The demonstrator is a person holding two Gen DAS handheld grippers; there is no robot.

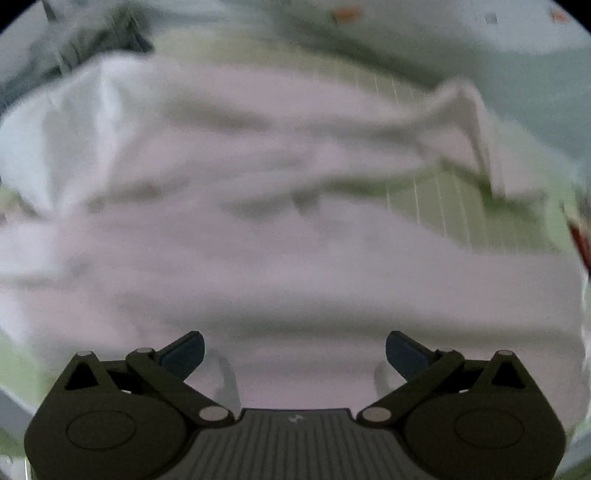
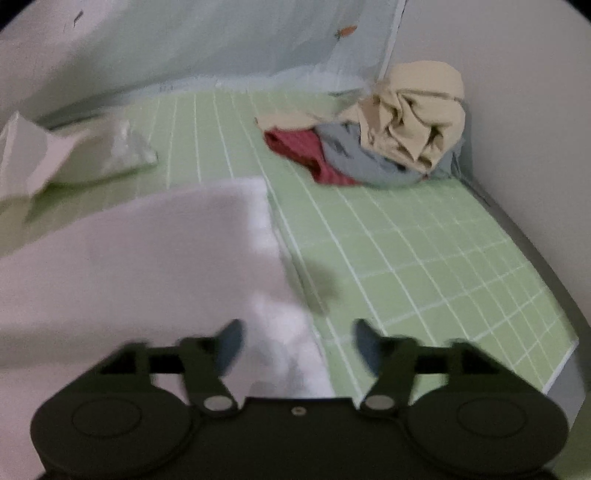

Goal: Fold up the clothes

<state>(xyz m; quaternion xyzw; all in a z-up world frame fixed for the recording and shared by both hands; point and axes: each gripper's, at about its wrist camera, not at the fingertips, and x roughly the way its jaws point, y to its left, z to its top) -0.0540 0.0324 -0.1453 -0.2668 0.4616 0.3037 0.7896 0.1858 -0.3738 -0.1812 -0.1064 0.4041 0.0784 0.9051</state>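
Green grid mat [image 2: 406, 258] under white garment [image 2: 147, 258]

A pale green mat [image 2: 424, 254] with a white grid covers the work surface, its edge running along a grey rim [image 2: 532, 240]. Behind it rises a light blue-green wall [image 2: 221, 40] with small orange marks [image 2: 347, 30], meeting a white wall [image 2: 524, 92] at the corner.

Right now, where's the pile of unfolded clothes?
In the right wrist view, the crumpled pile of beige, grey and red clothes sits upper right on the green gridded mat, in the far corner against the wall, apart from the white garment.
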